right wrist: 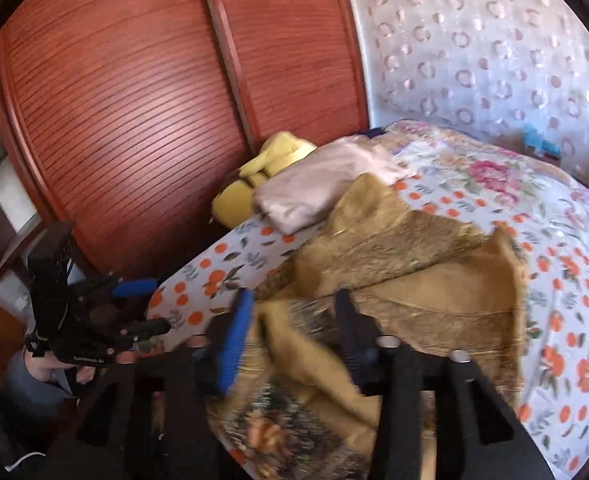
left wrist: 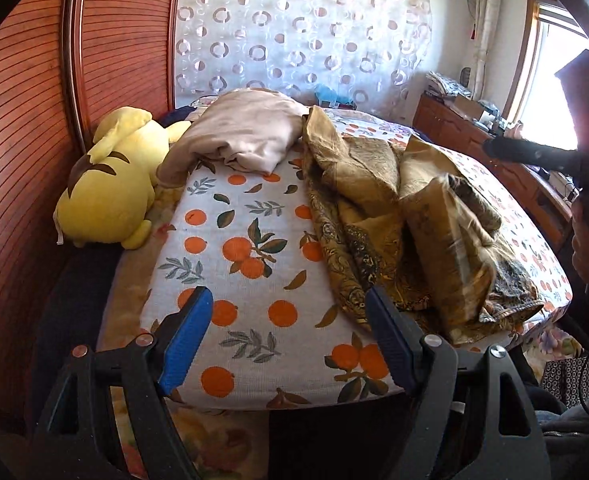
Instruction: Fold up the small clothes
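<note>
A gold patterned garment [left wrist: 406,232] lies crumpled on the orange-print bed sheet [left wrist: 230,264]; it also fills the right wrist view [right wrist: 406,264]. My left gripper [left wrist: 286,316] is open and empty above the sheet, just left of the garment's near edge; it also shows in the right wrist view [right wrist: 138,304]. My right gripper [right wrist: 294,320] is open, its jaws wide on either side of a raised fold of the garment, which blurs between them. A folded beige garment [left wrist: 242,136] lies at the back of the bed.
A yellow plush toy [left wrist: 110,184] lies at the bed's left edge against the red-brown wardrobe doors [left wrist: 34,120]. A dotted curtain [left wrist: 302,28] hangs behind. A wooden dresser [left wrist: 506,168] with clutter stands right, under a window.
</note>
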